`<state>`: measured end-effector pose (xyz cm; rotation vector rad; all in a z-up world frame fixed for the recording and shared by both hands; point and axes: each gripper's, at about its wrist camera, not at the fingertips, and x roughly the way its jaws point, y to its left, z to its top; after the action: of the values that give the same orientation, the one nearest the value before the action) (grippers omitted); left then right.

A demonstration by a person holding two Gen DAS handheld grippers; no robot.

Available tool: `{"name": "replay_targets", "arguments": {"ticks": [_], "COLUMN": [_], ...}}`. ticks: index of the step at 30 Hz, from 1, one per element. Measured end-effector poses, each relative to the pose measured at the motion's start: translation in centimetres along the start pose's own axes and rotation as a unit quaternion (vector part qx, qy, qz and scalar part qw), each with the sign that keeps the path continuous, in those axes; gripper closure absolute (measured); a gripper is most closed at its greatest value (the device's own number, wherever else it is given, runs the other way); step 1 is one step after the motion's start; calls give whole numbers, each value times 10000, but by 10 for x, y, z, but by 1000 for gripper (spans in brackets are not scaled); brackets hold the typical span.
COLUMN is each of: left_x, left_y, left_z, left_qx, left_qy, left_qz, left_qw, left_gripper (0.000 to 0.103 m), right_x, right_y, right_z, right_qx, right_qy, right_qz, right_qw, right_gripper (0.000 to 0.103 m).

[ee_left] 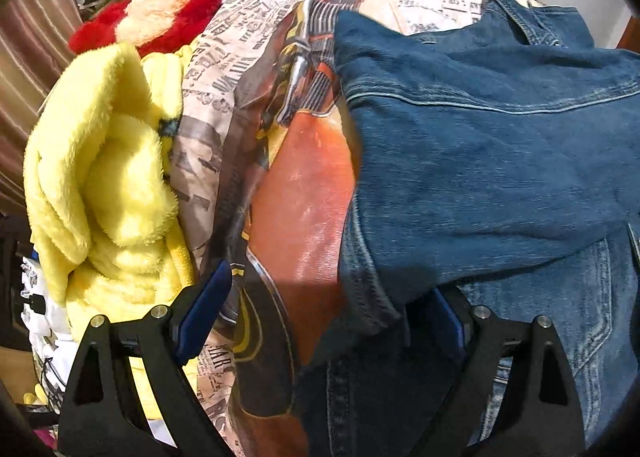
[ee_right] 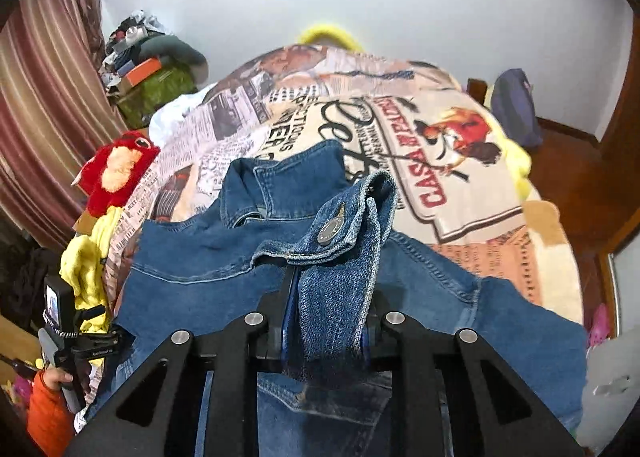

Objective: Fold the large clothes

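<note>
A blue denim jacket [ee_left: 480, 157] lies spread on a bed, back side up, its collar [ee_right: 256, 185] toward the far end. My right gripper [ee_right: 332, 309] is shut on a sleeve cuff [ee_right: 344, 225] with a metal button and holds it lifted above the jacket's body [ee_right: 192, 269]. My left gripper [ee_left: 328, 317] stands open, wide, at the jacket's left edge. A fold of denim and some bedspread lie between its blue pads [ee_left: 204, 309] without being pinched. In the right wrist view the left gripper [ee_right: 68, 329] shows at the lower left, held by a hand in an orange sleeve [ee_right: 48, 409].
A printed newspaper-pattern bedspread [ee_right: 460, 177] covers the bed. A yellow plush blanket [ee_left: 112, 177] and a red plush toy [ee_right: 116, 169] crowd the left side. Striped curtains [ee_right: 48, 97] and piled boxes [ee_right: 144, 73] stand behind. Wooden floor [ee_right: 568, 161] lies to the right.
</note>
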<state>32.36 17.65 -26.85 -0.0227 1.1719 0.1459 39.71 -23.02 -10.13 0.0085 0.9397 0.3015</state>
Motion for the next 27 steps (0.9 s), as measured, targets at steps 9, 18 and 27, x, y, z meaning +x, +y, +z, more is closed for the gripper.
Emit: {"name": "replay_targets", "arguments": {"ticks": [9,18,27], "left_x": [8,12,-15], "left_y": [-15,-9,-12], "left_z": [-3,-12,-17], "left_qx": [184,35,301], "left_qy": [91,179,91], "left_qz": [175,97,138], "left_qw": [9996,9998,9994], "left_gripper": [12,8,9], "right_x": [26,70,47], "right_y": [-47,-63,-53], "right_z": [-46,-84,-89], "right_qx": [140,-177,-919], "right_qy": [566,1054,708], "right_qz": [-614,-1169,-1885], "right_qw": [9964,9874,9752], "right_gripper": [81,62,22]}}
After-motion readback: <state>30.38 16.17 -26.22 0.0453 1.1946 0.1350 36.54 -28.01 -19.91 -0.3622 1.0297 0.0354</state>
